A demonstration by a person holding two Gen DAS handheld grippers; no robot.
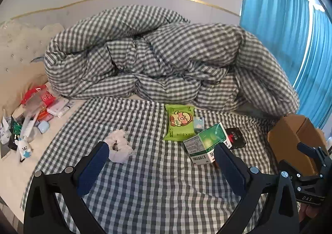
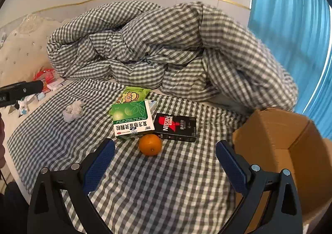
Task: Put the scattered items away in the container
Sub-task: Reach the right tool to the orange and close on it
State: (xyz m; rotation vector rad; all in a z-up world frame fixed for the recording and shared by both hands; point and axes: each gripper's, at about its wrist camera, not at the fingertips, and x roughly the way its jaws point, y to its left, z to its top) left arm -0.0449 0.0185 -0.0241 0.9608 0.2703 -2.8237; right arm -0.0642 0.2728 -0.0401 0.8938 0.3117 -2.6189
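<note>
You are holding your right gripper [image 2: 165, 152] with its jaws spread wide and empty above the checked sheet [image 2: 145, 182], and the orange [image 2: 150, 144] is lying between and just beyond its blue pads. Your left gripper [image 1: 160, 151] is also gaping open with nothing in it; one pad is covering part of the crumpled tissue [image 1: 120, 146], the other is hiding a corner of the green medicine box [image 1: 206, 142]. From the left wrist view the orange is hidden completely, and the black Nescafe box [image 2: 176, 127] is showing only as a sliver behind the medicine box. The green snack packet [image 2: 132, 94] is lying half tucked behind that box in the right view. The cardboard box [image 2: 290, 147] is standing open at your right, its near side running out of frame. A small pale item beside the snack packet is too small to identify.
</note>
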